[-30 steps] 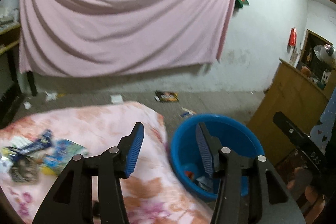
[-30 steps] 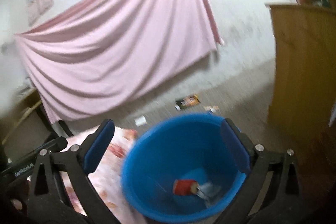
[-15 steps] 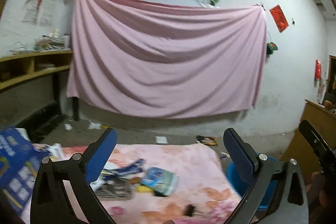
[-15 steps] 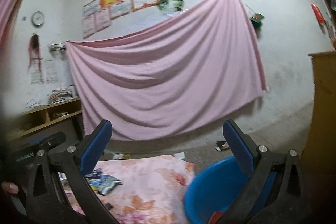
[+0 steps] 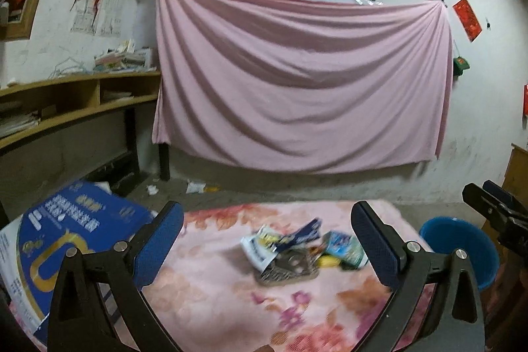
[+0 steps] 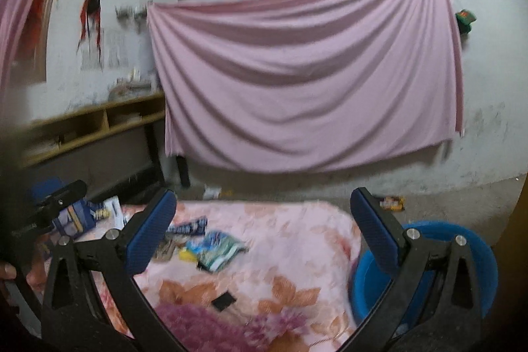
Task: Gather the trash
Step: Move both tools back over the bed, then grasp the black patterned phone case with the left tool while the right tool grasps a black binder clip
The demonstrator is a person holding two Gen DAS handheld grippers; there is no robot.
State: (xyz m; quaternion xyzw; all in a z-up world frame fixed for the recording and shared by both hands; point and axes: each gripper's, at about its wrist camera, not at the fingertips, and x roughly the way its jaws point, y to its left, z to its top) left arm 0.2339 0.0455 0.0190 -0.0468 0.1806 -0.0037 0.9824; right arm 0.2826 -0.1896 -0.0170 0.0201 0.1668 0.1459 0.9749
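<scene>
A small heap of trash wrappers lies on the pink floral blanket, with a silver packet in front and a teal packet to its right. My left gripper is open and empty, above and short of the heap. The heap also shows in the right wrist view. My right gripper is open and empty, over the blanket's right part. The blue bucket stands on the floor at the blanket's right edge and also shows in the left wrist view.
A large blue box lies at the blanket's left end. A small black object lies on the near blanket. Scraps of litter and a dark packet lie on the floor. A wooden shelf runs along the left wall.
Both grippers have swung up and left, away from the bucket and over the blanket. The left jaws have opened wide. The trash heap now sits between the left fingers.
</scene>
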